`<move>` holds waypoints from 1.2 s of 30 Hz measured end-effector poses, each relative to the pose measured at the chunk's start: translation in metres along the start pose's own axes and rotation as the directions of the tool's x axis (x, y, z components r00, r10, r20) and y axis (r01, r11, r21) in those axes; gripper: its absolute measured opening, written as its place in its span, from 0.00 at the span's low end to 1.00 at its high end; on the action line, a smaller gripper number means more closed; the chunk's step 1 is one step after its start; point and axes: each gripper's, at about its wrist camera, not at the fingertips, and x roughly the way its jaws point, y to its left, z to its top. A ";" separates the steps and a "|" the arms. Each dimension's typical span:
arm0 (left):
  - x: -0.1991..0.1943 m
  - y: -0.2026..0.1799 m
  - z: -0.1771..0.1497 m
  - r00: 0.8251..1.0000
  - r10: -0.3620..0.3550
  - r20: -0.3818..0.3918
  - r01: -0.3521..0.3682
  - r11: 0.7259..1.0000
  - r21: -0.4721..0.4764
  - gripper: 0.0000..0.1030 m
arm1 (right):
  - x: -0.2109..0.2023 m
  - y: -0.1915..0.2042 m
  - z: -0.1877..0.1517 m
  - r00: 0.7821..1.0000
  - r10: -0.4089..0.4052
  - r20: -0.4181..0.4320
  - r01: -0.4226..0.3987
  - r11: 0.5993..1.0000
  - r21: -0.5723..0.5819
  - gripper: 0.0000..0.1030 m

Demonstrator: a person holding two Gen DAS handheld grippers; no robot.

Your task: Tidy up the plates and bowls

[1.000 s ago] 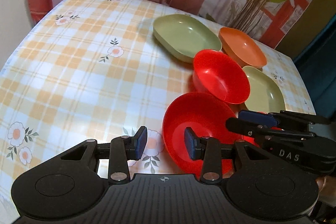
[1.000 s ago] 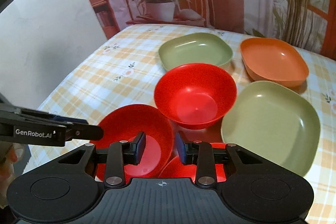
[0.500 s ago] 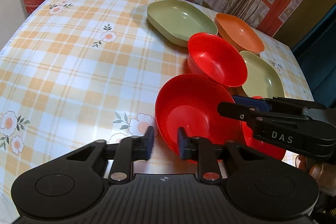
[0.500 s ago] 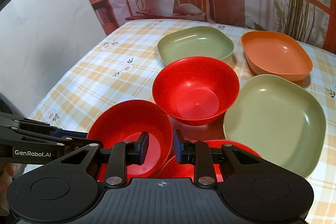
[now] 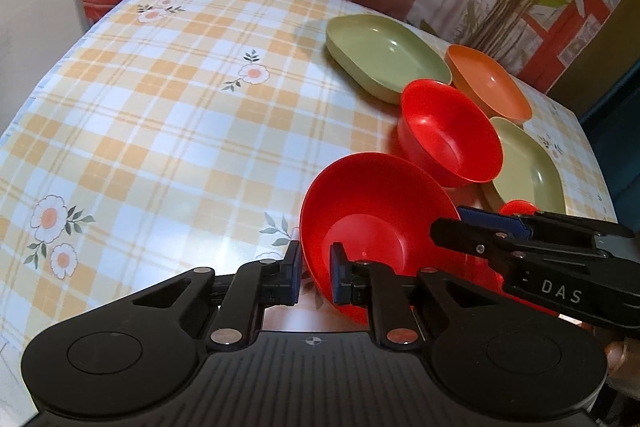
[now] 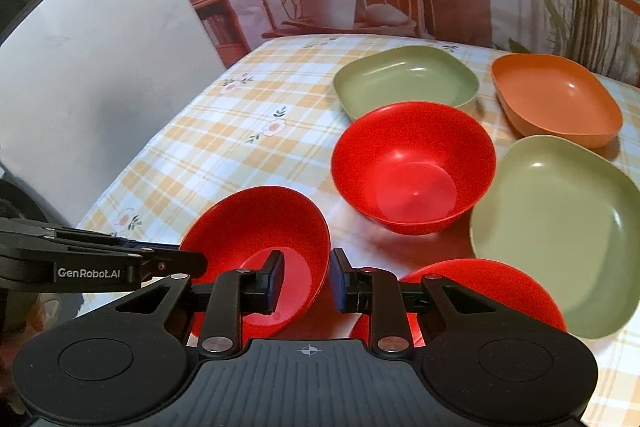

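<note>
One red bowl (image 5: 372, 223) pinched by the rim in left gripper (image 5: 316, 277), tilted; next bowl (image 5: 450, 135) ahead-right, right gripper (image 6: 306, 281) narrowly parted, empty.

Red bowls (image 6: 414, 169), green plates (image 6: 406, 81) and an orange plate (image 6: 556, 99) on yellow-checked, flowered tablecloth (image 5: 160, 99).

Checked tablecloth (image 5: 180, 99) (bowls (image 6: 414, 167), plates (image 6: 560, 235))

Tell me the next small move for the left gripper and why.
Probably carry the tilted red bowl over and nest it in the middle red bowl. The left gripper pinches its near rim, and it looks lifted at an angle, while the right gripper straddles its opposite rim.
</note>
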 end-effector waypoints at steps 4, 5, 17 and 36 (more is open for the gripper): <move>-0.006 -0.001 0.001 0.999 -0.002 0.034 0.001 1.000 0.011 0.15 | -0.008 0.000 0.000 0.999 0.011 0.031 -0.011 1.000 0.013 0.23; -0.008 -0.003 0.002 0.999 -0.003 0.041 0.002 1.000 0.018 0.15 | -0.011 0.000 0.001 0.999 0.013 0.041 -0.013 1.000 0.016 0.23; -0.025 -0.031 0.043 0.982 -0.090 0.164 0.072 0.991 0.111 0.15 | -0.045 -0.027 0.026 0.984 -0.025 0.176 0.010 0.997 0.082 0.23; 0.041 -0.073 0.082 0.981 -0.170 0.098 0.146 0.965 0.218 0.15 | -0.026 -0.077 0.033 0.968 -0.181 0.173 0.154 0.975 0.161 0.23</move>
